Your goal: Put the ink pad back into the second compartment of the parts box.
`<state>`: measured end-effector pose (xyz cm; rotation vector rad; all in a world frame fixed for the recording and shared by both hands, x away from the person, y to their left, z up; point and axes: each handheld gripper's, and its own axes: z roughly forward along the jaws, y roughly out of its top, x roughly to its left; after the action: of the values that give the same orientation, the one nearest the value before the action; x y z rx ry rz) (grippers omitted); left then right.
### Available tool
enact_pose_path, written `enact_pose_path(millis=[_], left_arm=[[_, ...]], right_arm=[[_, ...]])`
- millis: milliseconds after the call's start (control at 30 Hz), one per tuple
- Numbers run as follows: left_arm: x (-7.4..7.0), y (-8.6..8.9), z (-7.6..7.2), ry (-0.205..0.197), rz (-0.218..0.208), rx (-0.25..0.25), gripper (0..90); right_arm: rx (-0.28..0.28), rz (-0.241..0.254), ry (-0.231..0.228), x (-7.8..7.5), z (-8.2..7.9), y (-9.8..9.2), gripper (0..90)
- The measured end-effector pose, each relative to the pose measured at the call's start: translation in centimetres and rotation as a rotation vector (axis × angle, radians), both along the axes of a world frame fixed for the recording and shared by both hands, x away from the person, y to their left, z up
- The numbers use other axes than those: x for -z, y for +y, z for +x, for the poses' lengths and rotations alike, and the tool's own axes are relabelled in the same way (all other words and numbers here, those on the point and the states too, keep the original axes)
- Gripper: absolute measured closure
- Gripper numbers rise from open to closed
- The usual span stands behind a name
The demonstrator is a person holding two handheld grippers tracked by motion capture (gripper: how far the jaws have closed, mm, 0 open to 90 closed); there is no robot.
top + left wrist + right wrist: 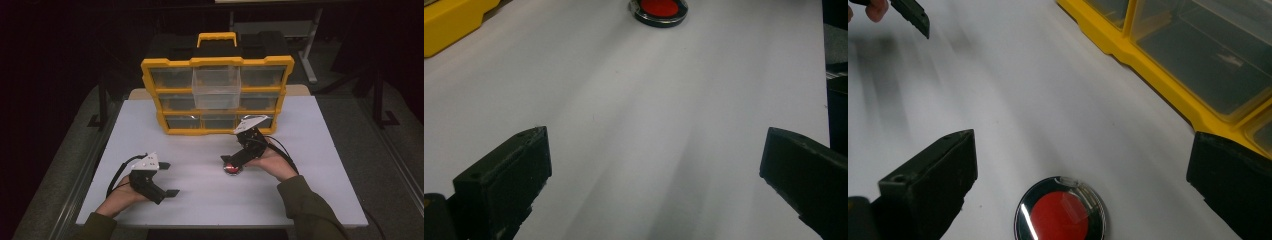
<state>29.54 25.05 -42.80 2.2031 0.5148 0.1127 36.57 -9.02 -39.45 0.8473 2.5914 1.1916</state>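
Now, a white tabletop [200, 200] is seen from above, w/ a yellow drawer organizer [218, 95] stood upright at its far edge, yellow handle on top. One clear drawer [216, 88] in the upper middle is pulled out toward the person; the rest sit flush.

Left claw [170, 179] is held low near the front-left of the tabletop, jaws spread wide, nothing between them. In the left gripper view bare white surface is seen between the two black jaws, and a round red disc [659, 9] w/ a dark, shiny rim lies well ahead, at the top of the frame. A yellow corner of the organizer is caught at top left.

Right claw [229, 162] is held by the right hand [272, 162] near the tabletop's centre, just in front of the organizer, tilted down. Jaws are wide apart here too, empty. The disc [232, 169] is laid flat on the tabletop right below the claw tips; in the right gripper view it [1060, 212] is seen between the jaws but not touched by either. Organizer drawers are passed along the upper right of that view, & the tip of the other claw is glimpsed at top left.
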Motion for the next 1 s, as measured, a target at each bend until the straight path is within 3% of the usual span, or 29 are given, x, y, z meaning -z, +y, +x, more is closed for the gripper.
enact_pose_path(millis=[600,1000], left_arm=[[0.0,0.0,0.0,-0.001,0.001,0.002,0.0],[0.0,0.0,0.0,-0.003,0.004,0.004,0.0]], right_arm=[[-0.02,0.0,-0.01,-0.3,1.2,1.5,0.0],[-0.055,-0.073,0.022,0.4,1.1,1.7,0.0]])
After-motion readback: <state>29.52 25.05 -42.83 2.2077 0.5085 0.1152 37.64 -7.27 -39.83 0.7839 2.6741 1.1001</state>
